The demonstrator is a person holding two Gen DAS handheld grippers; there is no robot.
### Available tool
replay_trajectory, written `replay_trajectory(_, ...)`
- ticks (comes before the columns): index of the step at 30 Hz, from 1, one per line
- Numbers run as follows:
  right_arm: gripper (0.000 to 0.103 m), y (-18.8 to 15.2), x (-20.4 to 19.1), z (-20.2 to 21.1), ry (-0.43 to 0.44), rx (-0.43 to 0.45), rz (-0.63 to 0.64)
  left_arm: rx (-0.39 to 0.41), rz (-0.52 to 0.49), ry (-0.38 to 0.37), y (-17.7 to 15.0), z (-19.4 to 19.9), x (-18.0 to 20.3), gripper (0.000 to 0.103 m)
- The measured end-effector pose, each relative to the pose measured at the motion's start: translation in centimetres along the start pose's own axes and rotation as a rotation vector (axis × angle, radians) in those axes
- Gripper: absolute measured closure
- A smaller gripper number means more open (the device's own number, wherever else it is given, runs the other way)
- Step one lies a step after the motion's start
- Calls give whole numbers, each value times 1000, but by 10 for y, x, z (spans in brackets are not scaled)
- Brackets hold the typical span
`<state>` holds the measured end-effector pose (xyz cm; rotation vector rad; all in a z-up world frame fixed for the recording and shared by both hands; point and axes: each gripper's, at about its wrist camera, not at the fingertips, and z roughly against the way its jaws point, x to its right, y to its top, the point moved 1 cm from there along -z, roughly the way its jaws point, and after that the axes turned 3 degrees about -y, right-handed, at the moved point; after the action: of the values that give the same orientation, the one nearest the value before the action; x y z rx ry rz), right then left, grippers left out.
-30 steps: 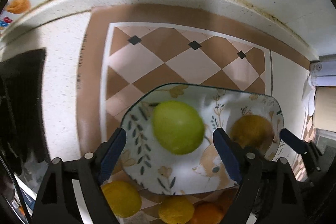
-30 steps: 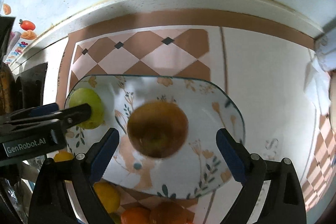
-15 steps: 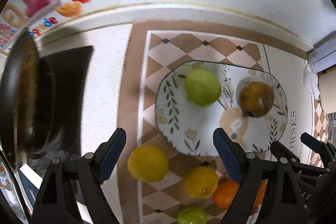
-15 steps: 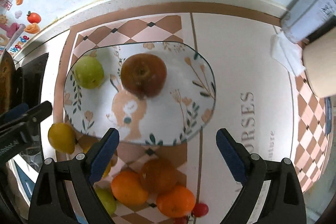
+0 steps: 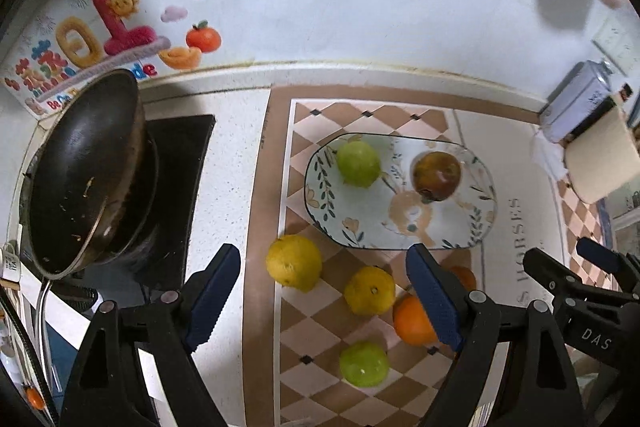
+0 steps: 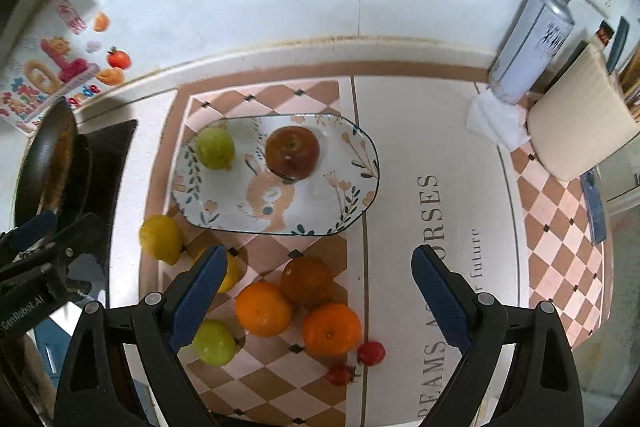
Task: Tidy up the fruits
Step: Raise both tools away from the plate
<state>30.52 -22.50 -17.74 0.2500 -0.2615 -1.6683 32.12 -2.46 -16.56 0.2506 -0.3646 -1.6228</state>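
Note:
An oval floral plate (image 5: pixel 472 223) (image 6: pixel 352 195) lies on the checked mat and holds a green apple (image 5: pixel 357 163) (image 6: pixel 215 147) and a red-brown apple (image 5: pixel 436 175) (image 6: pixel 293 153). In front of the plate lie two yellow citrus fruits (image 5: pixel 294 260) (image 6: pixel 161 238), several oranges (image 6: pixel 263 308), a second green apple (image 5: pixel 363 363) (image 6: pixel 213 342) and two small red fruits (image 6: pixel 370 353). My left gripper (image 5: pixel 323 298) is open and empty above the loose fruit. My right gripper (image 6: pixel 316 301) is open and empty, held high over the oranges.
A dark wok (image 5: pixel 84 167) (image 6: pixel 48 163) sits on the stove at the left. A spray can (image 6: pixel 532 47), a crumpled tissue (image 6: pixel 496 123) and a beige roll (image 6: pixel 576 131) stand at the back right. The wall is behind.
Both grippers have pulled back and up from the plate, open and empty. The green and red-brown apples stay on the plate; the loose fruit in front has come into view.

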Motion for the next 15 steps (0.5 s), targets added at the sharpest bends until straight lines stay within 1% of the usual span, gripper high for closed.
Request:
replay_trajectory(5,7,-17,-2,40,-9,78,6,56,-17,-5,-14,33,9,18)
replay_trajectory(15,7,-42,-2,89,52,135,-10,123,-24,-30,-34,80,11,18)
